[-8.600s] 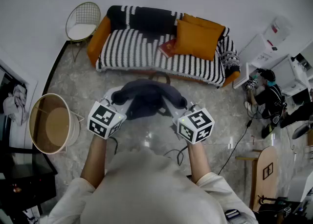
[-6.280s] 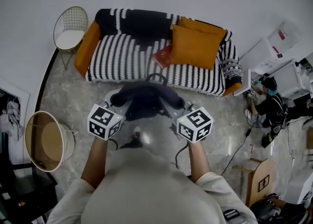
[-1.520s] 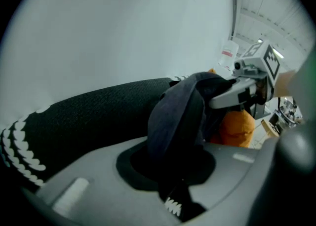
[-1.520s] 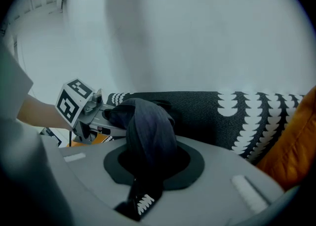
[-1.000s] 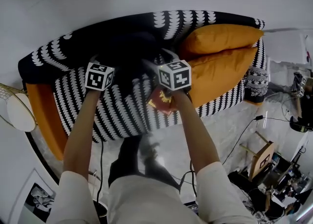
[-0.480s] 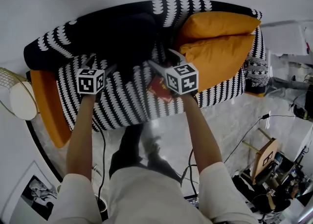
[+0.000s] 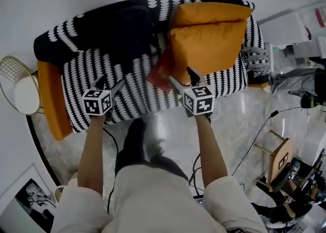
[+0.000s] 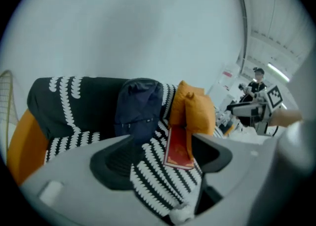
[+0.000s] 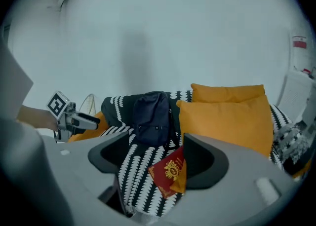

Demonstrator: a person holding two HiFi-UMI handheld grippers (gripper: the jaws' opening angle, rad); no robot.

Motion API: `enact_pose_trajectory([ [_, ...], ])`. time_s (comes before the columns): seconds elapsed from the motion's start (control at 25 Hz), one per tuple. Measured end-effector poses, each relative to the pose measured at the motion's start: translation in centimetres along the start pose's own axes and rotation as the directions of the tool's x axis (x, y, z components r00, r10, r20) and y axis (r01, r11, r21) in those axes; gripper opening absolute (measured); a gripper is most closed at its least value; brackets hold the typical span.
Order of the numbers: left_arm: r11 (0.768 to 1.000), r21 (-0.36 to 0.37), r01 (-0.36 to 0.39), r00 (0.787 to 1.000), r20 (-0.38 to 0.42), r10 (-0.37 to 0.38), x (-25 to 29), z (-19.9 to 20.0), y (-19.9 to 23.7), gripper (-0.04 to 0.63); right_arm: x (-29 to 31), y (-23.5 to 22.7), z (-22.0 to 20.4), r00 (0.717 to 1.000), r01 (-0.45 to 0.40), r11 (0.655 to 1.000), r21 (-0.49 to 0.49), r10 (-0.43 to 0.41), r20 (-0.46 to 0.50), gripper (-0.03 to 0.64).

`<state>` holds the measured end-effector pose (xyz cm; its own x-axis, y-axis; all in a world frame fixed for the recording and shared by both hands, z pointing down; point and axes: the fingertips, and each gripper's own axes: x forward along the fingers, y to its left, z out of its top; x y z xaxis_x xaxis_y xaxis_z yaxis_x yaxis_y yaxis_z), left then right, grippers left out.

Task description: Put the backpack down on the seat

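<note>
Overhead, the backpack [image 7: 130, 27] nearly vanishes against the dark sofa [image 7: 81, 71].

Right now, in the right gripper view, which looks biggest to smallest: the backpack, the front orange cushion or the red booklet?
1. Front orange cushion
2. Backpack and red booklet look about alike; the booklet is nearer the camera, so unranked.

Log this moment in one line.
backpack: upright on sofa seat | left gripper: open, empty, just narrowed | right gripper: open, empty, just narrowed
</note>
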<state>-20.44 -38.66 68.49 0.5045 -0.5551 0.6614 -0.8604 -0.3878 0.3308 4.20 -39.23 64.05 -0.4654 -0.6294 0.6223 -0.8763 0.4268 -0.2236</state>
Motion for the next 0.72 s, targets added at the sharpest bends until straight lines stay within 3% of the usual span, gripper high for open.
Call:
enact_pose_trajectory([
  [0.2, 0.999, 0.011, 0.032, 0.996, 0.084, -0.033, -5.3, -1.0, -7.0, 0.332, -8.6, 1.6, -1.9, 0.999, 0.002, 1.0, 0.019, -0.003, 0.053, 0.323],
  [0.32, 0.997, 0.053, 0.05, 0.989, 0.133, -0.057, -9.1, -1.2, -11.8, 0.287, -13.9, 2.8, -2.4, 0.995, 0.0, 1.0, 0.012, -0.001, 0.097, 0.283],
  [0.52, 0.984, 0.176, 0.003, 0.978, 0.207, -0.04, -15.7, -1.3, -18.1, 0.24, -21.3, 5.3, -2.0, 0.983, -0.025, 1.0, -0.014, 0.028, 0.181, 0.247],
  [0.72, 0.975, 0.223, -0.018, 0.953, 0.299, -0.05, -21.8, -1.2, -22.8, 0.189, -27.7, 8.5, -1.2, 0.961, -0.071, 0.997, -0.022, 0.075, 0.265, 0.227],
])
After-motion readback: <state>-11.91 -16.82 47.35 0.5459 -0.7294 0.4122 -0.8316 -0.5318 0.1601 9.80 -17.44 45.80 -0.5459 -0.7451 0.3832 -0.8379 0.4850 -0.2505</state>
